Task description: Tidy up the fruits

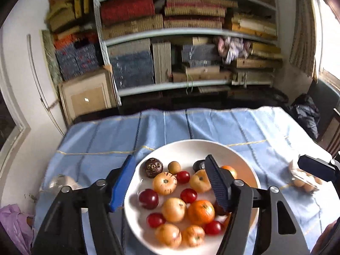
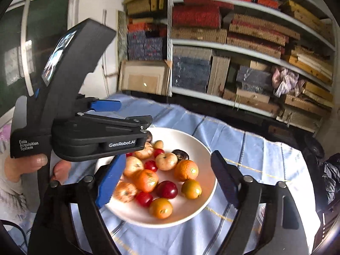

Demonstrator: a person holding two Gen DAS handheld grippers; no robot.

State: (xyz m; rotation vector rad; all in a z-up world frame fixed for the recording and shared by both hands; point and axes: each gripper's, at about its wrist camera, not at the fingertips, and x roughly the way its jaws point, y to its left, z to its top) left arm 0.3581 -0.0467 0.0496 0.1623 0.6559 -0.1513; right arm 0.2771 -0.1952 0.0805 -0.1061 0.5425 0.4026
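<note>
Item: plate [image 1: 240, 155], white, round, shallow; set on a blue cloth [image 1: 102, 136] over the table. All places below are given from the plate.

Contents: mixed fruit in a single loose layer, mostly in the near and middle part of the plate, the far rim bare. Noted: orange [image 1: 200, 211] near the middle front; red plums, one [image 1: 148, 198] at the left edge of the heap; pale apple-like fruit, one [image 1: 164, 183] left of centre; dark patterned ball [image 1: 153, 167] at the far left; small tan fruit [image 1: 174, 167] just beside it. All are round, so no long axis or heading can be read; several show a stem dimple turned up.

Left gripper [image 1: 170, 182]: poised over the plate's left half, jaws wide apart, nothing between them. Judged: lined up to pick from the heap.

Right gripper [image 2: 165, 182]: over the plate's near side, jaws likewise spread wide and empty, fingers straddling the fruit. Judged: waiting or choosing a piece.

Beside the plate: clear box [image 1: 306, 178] with pale round pieces, to the right on the cloth; probably a sorting destination, though this is a guess. Clear rounded object [image 1: 60, 182] to the left, contents unclear.

Behind the plate: shelves [image 1: 187, 31] of stacked boxes.
</note>
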